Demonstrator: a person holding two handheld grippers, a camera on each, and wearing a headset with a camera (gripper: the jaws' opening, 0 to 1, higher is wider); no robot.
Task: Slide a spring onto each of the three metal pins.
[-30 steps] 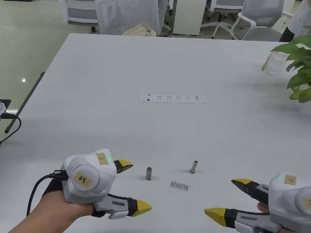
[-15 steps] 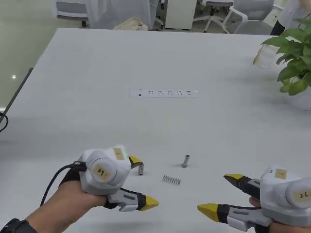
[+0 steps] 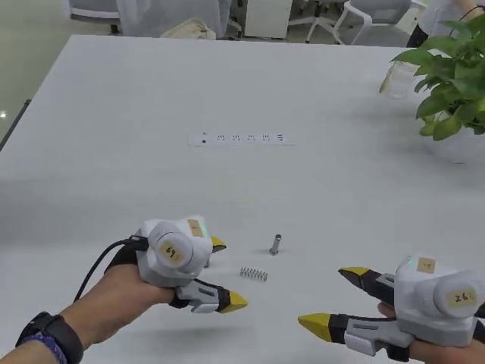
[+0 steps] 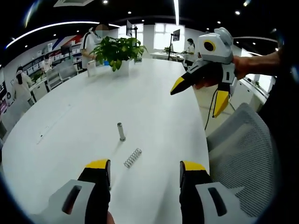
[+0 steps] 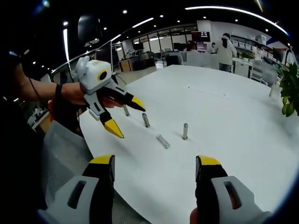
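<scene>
Clearly the loose spring (image 3: 254, 274) lies flat at the head view's lower centre, long axis roughly left-right, just right of the left gripper (image 3: 227, 273), farther from the right gripper (image 3: 326, 298); both gape wide, empty.

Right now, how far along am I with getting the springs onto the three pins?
In the right gripper view the middle pin looks ribbed, as if already wearing a spring; the far pin is too small to judge. Nothing is in hand: the left tool and the right tool are open and empty. Left to do: the loose spring lies beside the bare pin.
</scene>
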